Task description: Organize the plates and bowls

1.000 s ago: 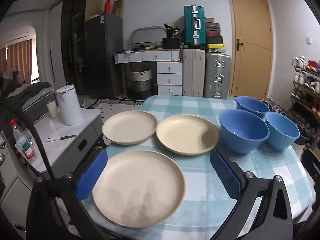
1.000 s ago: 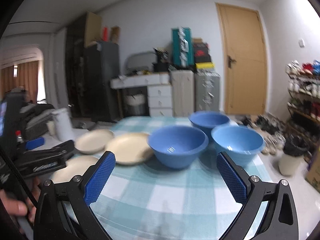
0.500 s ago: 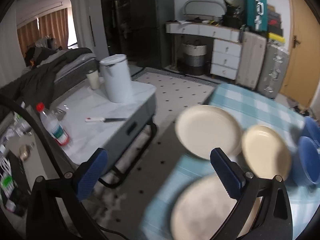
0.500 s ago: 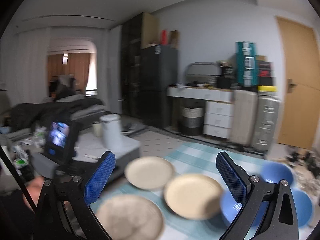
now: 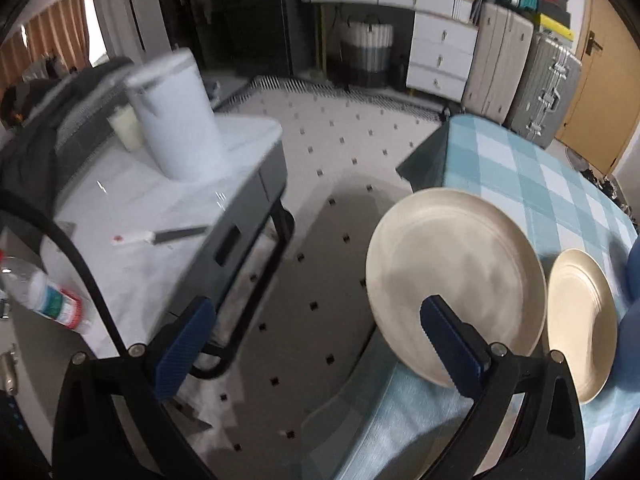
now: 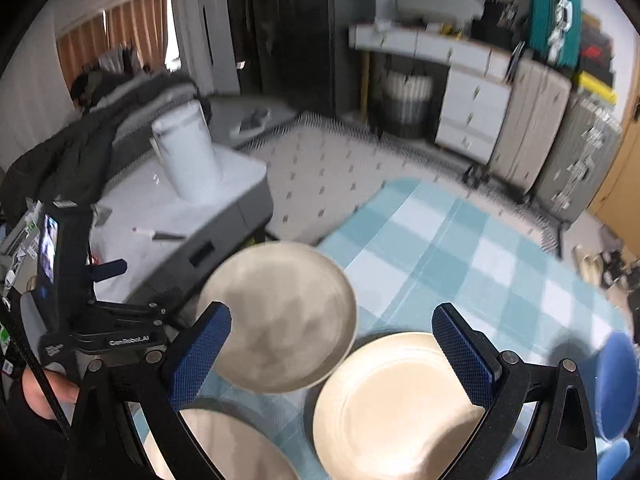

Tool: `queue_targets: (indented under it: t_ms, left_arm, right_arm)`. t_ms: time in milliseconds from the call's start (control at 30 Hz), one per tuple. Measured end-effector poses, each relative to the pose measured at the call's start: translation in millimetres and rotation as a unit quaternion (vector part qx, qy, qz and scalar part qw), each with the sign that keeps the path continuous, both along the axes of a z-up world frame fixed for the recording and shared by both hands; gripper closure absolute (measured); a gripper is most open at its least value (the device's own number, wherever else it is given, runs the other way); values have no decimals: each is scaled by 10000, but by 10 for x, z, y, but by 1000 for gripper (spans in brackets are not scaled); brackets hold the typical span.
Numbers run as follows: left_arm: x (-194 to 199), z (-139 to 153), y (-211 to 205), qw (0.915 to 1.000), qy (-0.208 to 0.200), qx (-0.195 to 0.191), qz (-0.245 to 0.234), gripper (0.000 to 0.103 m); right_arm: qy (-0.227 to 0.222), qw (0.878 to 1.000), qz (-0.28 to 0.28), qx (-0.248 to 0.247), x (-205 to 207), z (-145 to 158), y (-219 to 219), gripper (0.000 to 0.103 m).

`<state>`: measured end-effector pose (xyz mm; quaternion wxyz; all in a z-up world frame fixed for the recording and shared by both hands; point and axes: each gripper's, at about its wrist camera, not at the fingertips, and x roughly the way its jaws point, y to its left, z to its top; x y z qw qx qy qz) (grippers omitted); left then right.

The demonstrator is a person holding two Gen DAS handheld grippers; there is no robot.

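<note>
My left wrist view looks out past the counter's [image 5: 516,168] corner: the left gripper [image 5: 320,344] hangs with its fingers wide apart and nothing between them, one blue ribbed pad [image 5: 184,344] over the dotted floor, the other in front of the far cream plate [image 5: 452,280]. Only this view shows clearly the side counter [image 5: 132,208] with its white canister [image 5: 176,116], a knife [image 5: 160,236] and a bottle [image 5: 52,300]. It catches just two plates, the far one and the middle cream plate [image 5: 580,320], with a blue sliver at the right edge.

My right wrist view shows what the left misses: a third, near cream plate [image 6: 224,448] low in the frame, blue bowls [image 6: 616,380] at the right edge, and my left hand [image 6: 40,392] holding the left gripper's body at the counter's left side. The right gripper [image 6: 332,352] also has its fingers spread and grips nothing; the far plate [image 6: 280,316] and middle plate [image 6: 392,400] lie between them in the picture, on the teal-and-white checked cloth.

A second ago both cameras faced the plates and bowls squarely across the room; since then both have swung left and tipped downward, so the door and bowls have slid to the edge. The dishes have not shifted.

The plates are round, matte and shallow with a raised rim; the bowls smooth blue, too blurred for more detail.
</note>
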<state>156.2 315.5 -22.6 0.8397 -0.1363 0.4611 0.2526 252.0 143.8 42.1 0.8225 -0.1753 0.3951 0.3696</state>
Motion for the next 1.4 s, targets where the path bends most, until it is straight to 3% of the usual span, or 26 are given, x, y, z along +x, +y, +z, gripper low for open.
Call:
queue_targets:
  t_ms: [167, 433, 533, 600, 667, 800, 900, 967, 1033, 1133, 1267, 1400]
  left_arm:
    - [222, -161, 66, 9997, 190, -30, -147, 0]
    - [373, -382, 223, 9983, 261, -485, -202, 2]
    - [393, -454, 259, 9976, 258, -606, -216, 2]
    - [402, -492, 261, 9970, 246, -683, -253, 3]
    - [414, -520, 247, 9964, 255, -748, -307, 9]
    - [446, -561, 202, 9942, 344, -874, -515, 17]
    - [480, -566, 194, 9925, 301, -1009, -616, 36]
    - [494, -584, 195, 9902, 272, -1188, -686, 49]
    - [500, -601, 214, 9874, 232, -1386, -723, 59]
    - [497, -594, 226, 9853, 146, -1535, -742, 70]
    - [504, -559, 192, 9863, 191, -1438, -781, 82]
    - [499, -556, 174, 9841, 197, -1546, -850, 92]
  right_arm:
    - [684, 9971, -184, -272, 387, -517, 160, 1]
    - [724, 9924, -8, -995, 671, -1023, 477, 2]
    - [662, 9907, 12, -1192, 718, -1134, 531, 5]
    - [740, 9885, -30, -1318, 755, -1219, 545, 13]
    - [895, 9868, -26, -1346, 779, -1286, 544, 26]
    - [1098, 9839, -88, -1407, 835, -1418, 540, 34]
    - [1195, 9832, -119, -1375, 856, -1475, 522, 37]
    - [1292, 9822, -131, -1356, 871, -1521, 511, 46]
    - [1362, 9815, -162, -1337, 866, -1542, 500, 49]
    - [1395, 9814, -157, -1305, 859, -1553, 494, 59]
    - [1413, 9817, -222, -1257, 838, -1547, 495, 74]
    - [1364, 9825, -251, -1241, 813, -1538, 502, 76]
